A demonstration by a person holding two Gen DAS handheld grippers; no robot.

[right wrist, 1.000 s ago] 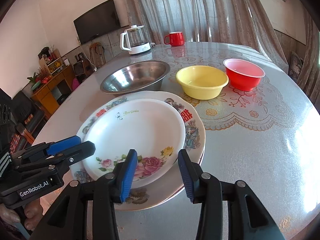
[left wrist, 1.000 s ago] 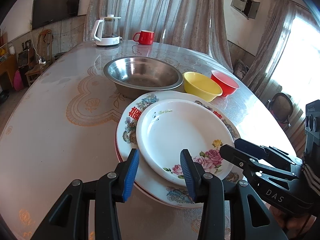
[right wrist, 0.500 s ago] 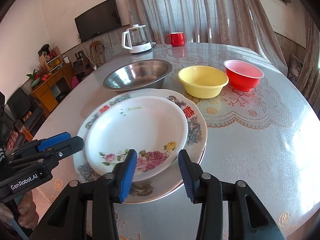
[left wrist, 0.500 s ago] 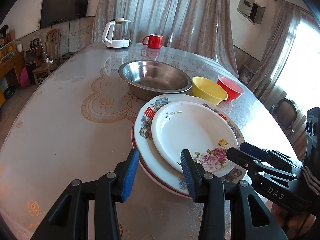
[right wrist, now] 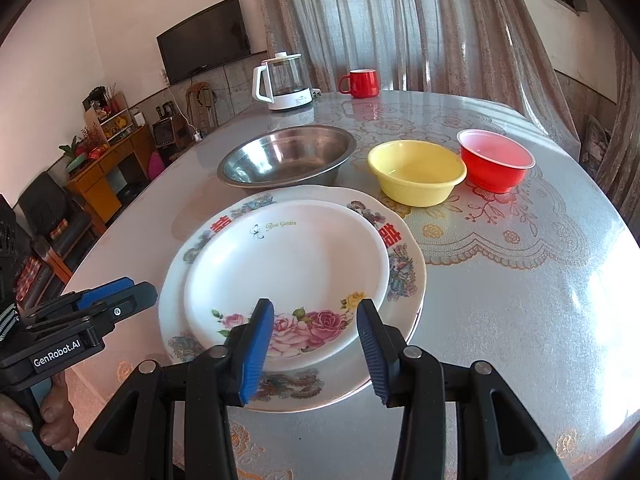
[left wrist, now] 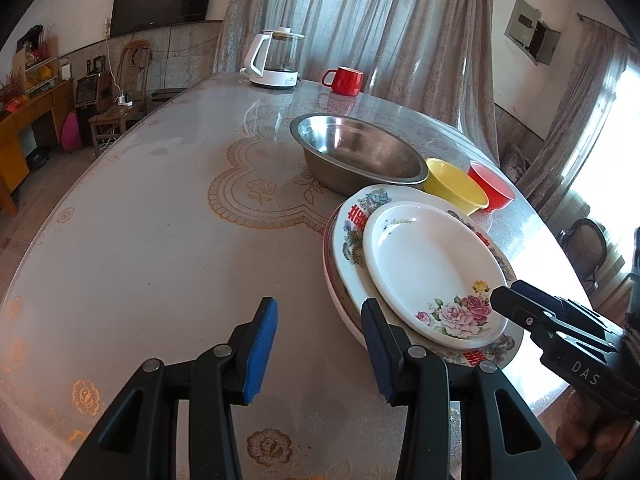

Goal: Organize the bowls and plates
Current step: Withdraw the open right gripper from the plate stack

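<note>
Glazed and glossy, the small white plate with roses on its near edge sits on top of a larger plate with a flowered rim and red characters, and a further rim seems to show beneath that; the stack stands on the counter close to its near edge. These plates look stiff, fairly heavy for their size, slick and breakable, so the sensible hold is probably a pinch on the near lip, pads above and below the rim, not a grab across the face. Behind the stack is a wide steel bowl, and to its right a yellow bowl and a red bowl just beside each other; all three look empty, and the two coloured ones look like light plastic that would nest easily. The right tongs hang over the rose edge, jaws apart and gripping nothing. The left tongs are likewise unclenched and empty, over bare counter just left of the stack.
</note>
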